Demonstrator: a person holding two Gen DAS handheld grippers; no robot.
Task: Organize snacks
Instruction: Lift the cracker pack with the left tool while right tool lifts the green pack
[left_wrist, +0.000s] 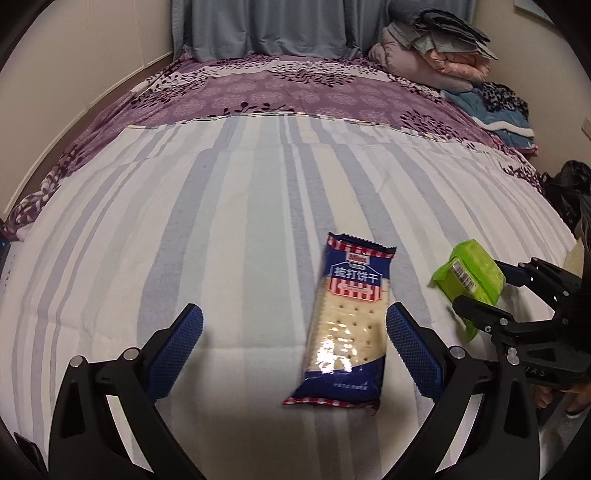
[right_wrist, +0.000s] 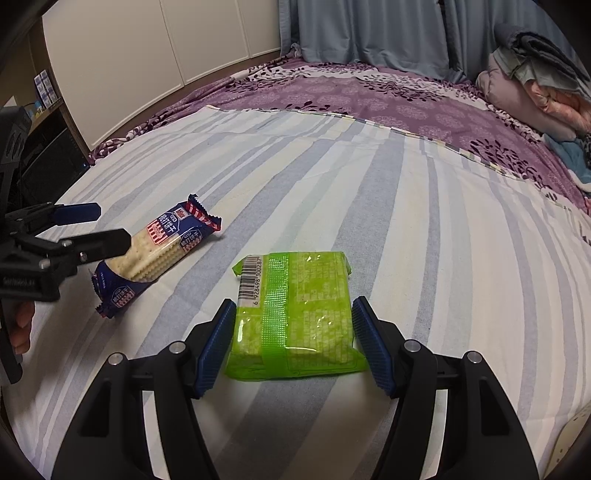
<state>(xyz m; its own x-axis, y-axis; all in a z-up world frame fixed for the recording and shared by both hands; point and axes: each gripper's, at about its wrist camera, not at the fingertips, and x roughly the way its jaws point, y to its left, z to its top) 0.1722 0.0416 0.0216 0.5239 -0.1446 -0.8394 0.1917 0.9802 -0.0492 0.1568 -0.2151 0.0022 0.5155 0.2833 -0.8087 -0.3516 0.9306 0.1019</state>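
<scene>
A blue soda-cracker packet (left_wrist: 347, 325) lies on the striped sheet between the fingers of my open left gripper (left_wrist: 295, 332), nearer the right finger and touching neither. It also shows in the right wrist view (right_wrist: 155, 254). A green snack pack (right_wrist: 295, 314) lies barcode side up between the fingers of my right gripper (right_wrist: 293, 328). The jaws stand on both of its sides, with a thin gap showing at each pad. The green pack (left_wrist: 469, 277) and the right gripper (left_wrist: 491, 291) also show in the left wrist view. The left gripper (right_wrist: 107, 229) appears at the left of the right wrist view.
The bed carries a striped sheet (left_wrist: 221, 206) over a purple floral cover (left_wrist: 295, 88). Folded quilts and clothes (left_wrist: 443, 48) are piled at the far right corner. A dark bag (left_wrist: 569, 188) sits off the bed's right edge. A white cabinet (right_wrist: 147, 55) and shelf stand left.
</scene>
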